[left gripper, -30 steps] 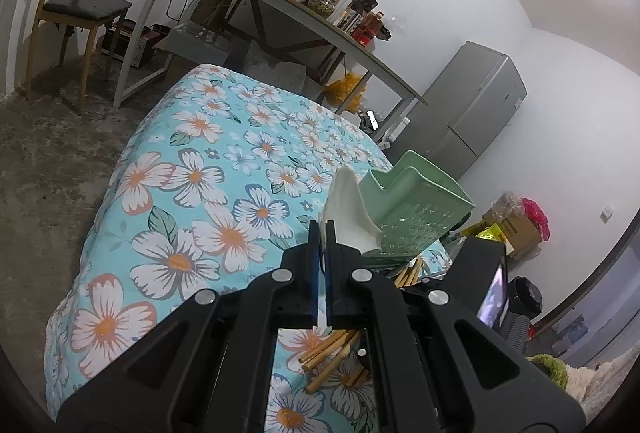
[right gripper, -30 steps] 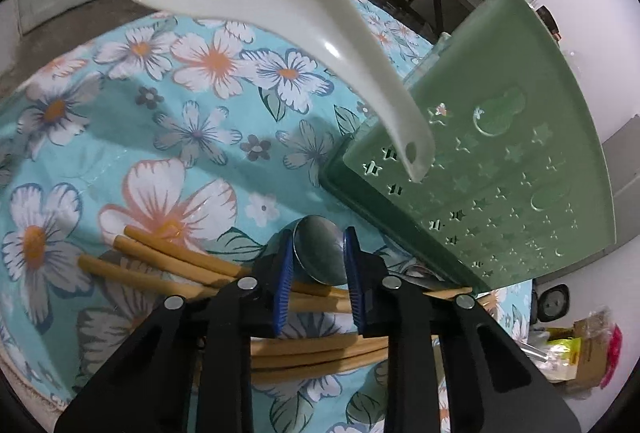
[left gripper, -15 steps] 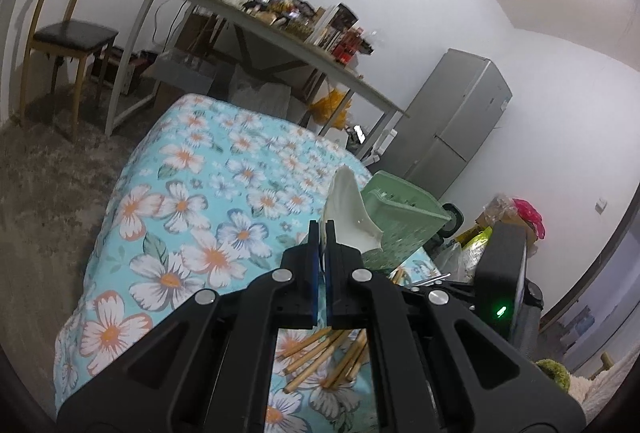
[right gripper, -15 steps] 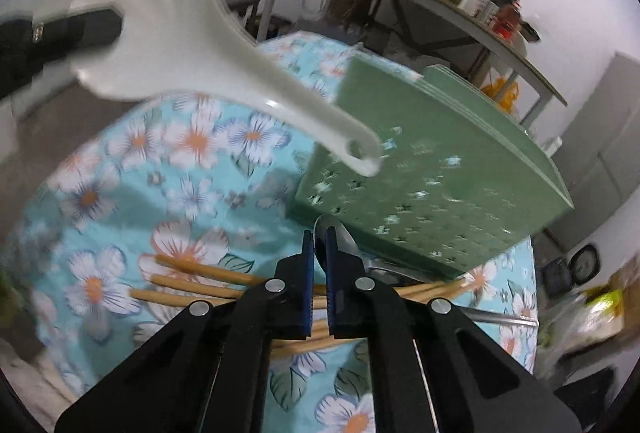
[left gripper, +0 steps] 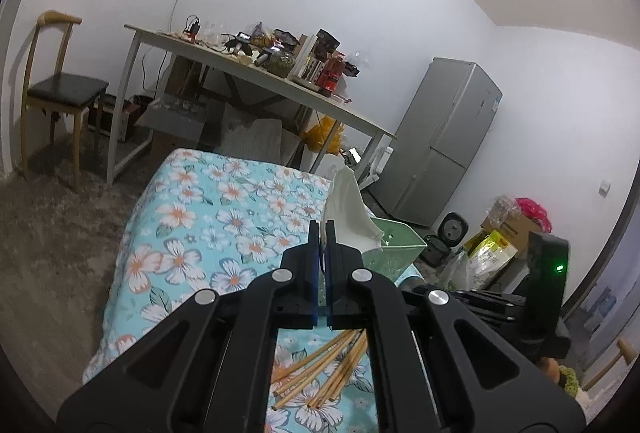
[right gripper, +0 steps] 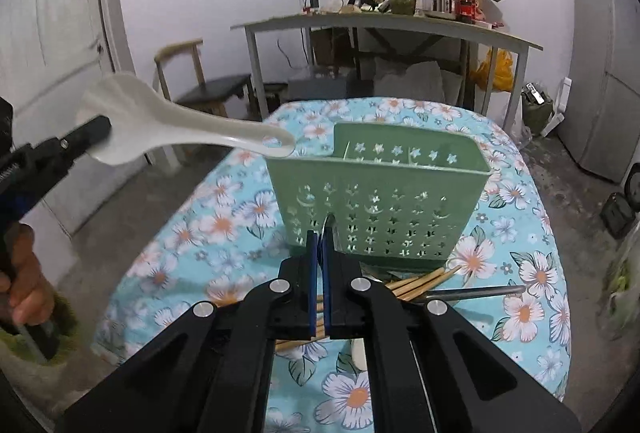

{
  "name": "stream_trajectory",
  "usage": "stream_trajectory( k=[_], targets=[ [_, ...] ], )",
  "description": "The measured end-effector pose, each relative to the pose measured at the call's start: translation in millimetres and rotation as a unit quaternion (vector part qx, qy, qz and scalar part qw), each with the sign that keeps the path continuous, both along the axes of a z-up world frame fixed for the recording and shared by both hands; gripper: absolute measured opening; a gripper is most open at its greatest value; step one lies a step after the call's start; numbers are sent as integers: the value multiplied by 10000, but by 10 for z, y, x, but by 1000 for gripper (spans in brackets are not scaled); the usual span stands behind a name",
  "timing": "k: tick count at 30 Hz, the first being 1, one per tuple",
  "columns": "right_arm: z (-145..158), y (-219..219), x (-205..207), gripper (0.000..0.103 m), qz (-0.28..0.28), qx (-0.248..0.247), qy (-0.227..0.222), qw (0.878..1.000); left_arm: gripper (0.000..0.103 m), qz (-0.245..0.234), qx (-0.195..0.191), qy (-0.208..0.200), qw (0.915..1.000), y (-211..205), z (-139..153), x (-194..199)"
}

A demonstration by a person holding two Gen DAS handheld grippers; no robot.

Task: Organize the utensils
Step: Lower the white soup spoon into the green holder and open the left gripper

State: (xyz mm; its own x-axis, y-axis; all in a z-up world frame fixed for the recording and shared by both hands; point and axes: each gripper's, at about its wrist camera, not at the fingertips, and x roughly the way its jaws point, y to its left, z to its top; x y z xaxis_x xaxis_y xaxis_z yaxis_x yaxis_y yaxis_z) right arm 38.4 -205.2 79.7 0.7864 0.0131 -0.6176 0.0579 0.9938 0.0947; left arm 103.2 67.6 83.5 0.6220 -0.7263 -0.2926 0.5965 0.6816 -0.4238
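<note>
Both grippers raised, clamping utensils.

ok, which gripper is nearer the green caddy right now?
Right, likely. The right gripper, shut on a metal spoon, sits just before the front wall of the green caddy. The left gripper is off to its left, gripping a white paddle by the blade.

Right hand-held gripper (right gripper: 320, 233) body hides lower ends of wooden chopsticks (right gripper: 420, 283) and most of metal spoon (right gripper: 329, 223) pinched edge-on in shut jaws. White ladle (left gripper: 348, 211) bowl partly behind left hand-held gripper (left gripper: 322, 229) fingers. Person's hand (right gripper: 24, 281) cut off at left frame edge. Clutter on far desk (left gripper: 288, 89) too small to identify. Green caddy (right gripper: 376, 201) interior mostly unseen.
</note>
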Motion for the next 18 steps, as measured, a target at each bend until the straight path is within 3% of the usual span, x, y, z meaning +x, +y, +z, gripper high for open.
stream_trajectory(
  k=[9,18],
  targets=[
    [302,-187,-201,2,17,318,-494,9983,2,113,757,-370,9964,-232,265,104],
    [665,-468,-438,2,51,624,-1083,9921,2,-32,1652,-424,9853,-603,322,228]
  ],
)
